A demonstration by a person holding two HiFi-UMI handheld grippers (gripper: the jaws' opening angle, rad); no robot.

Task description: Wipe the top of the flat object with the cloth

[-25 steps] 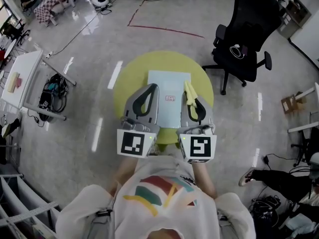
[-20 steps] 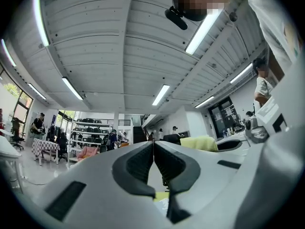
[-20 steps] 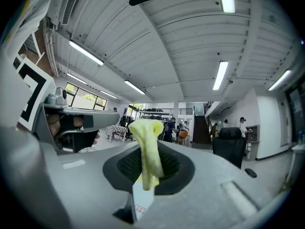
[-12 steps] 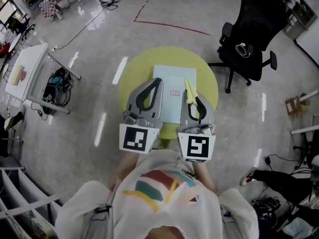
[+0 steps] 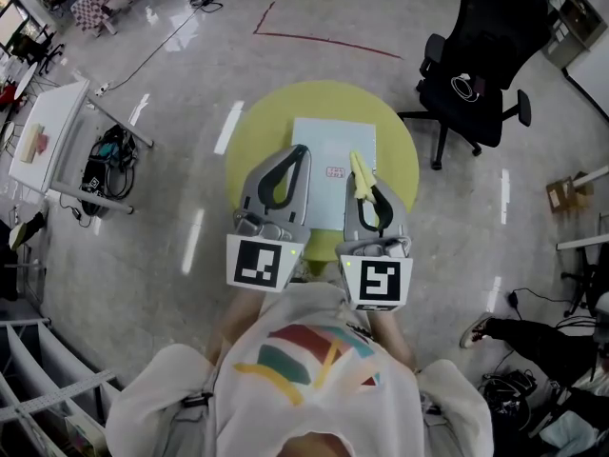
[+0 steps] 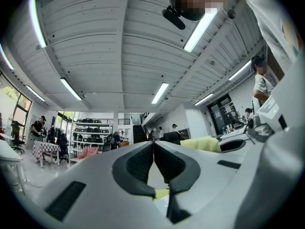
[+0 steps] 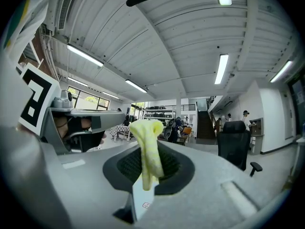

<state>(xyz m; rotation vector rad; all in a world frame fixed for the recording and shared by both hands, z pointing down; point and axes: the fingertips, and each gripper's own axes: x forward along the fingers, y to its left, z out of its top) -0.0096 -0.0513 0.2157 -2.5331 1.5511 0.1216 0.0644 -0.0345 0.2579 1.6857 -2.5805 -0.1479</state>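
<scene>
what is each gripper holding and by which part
The right gripper is shut on the yellow cloth, pinched partway along its bunched length, one end poking past the tips. The left gripper is shut, empty.

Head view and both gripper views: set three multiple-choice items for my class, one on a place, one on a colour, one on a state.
1. Where is the flat board?
A under the round table
B on top of it
C leaning against it

2. What colour is the cloth?
A red
B black
C yellow

3. How is the left hand-held gripper?
A shut, empty
B wide open
C shut on the cloth

Answers:
1 B, the board lies flat on the tabletop.
2 C, the cloth clamped in the right hand-held gripper is pale yellow.
3 A, its jaws meet with nothing between them.
</scene>
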